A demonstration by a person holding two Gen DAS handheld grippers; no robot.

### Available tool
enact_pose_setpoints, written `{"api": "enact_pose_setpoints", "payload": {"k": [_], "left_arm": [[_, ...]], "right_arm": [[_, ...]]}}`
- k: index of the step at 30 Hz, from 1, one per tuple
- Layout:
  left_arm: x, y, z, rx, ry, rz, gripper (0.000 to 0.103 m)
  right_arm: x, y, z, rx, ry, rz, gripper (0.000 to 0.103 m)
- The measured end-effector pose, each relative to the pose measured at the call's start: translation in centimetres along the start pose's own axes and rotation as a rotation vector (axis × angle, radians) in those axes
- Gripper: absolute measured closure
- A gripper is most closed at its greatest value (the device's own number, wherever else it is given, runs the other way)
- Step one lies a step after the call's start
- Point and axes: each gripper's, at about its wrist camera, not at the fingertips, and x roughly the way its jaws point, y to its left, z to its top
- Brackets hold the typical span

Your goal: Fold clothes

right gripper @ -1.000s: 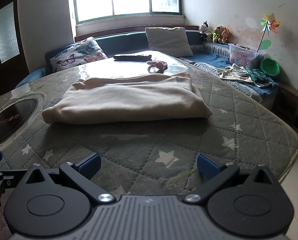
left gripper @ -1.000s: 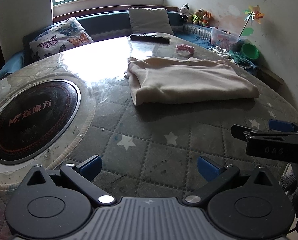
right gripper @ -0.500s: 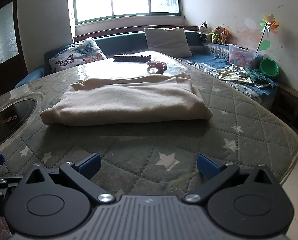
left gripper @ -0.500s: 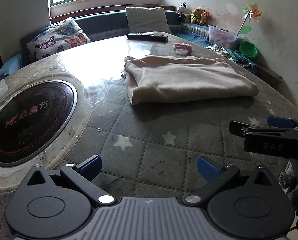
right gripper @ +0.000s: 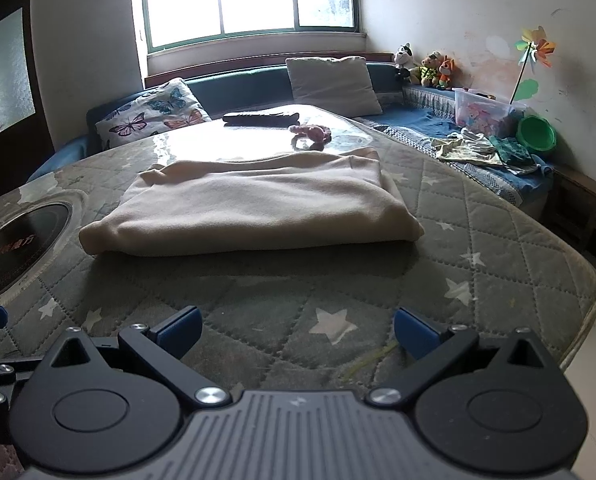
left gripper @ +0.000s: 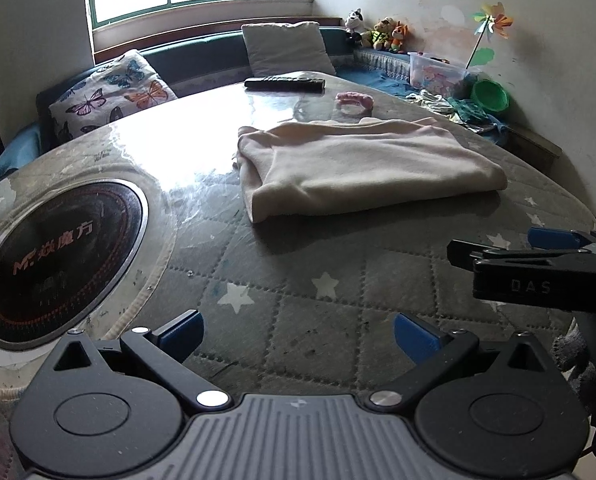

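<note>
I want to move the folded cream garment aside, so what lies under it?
The cream garment rests on the quilted star-patterned table cover, its far edge reaching the glossy part of the tabletop. Anything directly beneath it is hidden.

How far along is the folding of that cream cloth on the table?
It looks nearly or fully done: the cream garment lies as a neat folded rectangle on the quilted table cover. Nothing is in hand; the left hand-held gripper and right hand-held gripper are both open, empty and short of it. More clothes lie on the bench, possibly still to fold.
</note>
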Motion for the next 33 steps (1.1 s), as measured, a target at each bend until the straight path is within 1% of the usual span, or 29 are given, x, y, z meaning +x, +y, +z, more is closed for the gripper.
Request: {"api": "enact_pose_setpoints", "payload": {"k": [11, 28, 33], "left_arm": [[-0.58, -0.79, 0.31, 0.032, -0.027, 0.000, 0.000], [-1.01, -0.81, 0.31, 0.041, -0.056, 0.000, 0.000], [-0.75, -0.52, 0.28, 0.035, -0.047, 0.000, 0.000]], "right_arm": [[-0.14, 0.08, 0.11, 0.000, -0.008, 0.007, 0.000], [-0.42, 0.46, 0.34, -0.007, -0.017, 0.010, 0.000], [-0.36, 0.67, 0.53, -0.011, -0.018, 0.013, 0.000]]}}
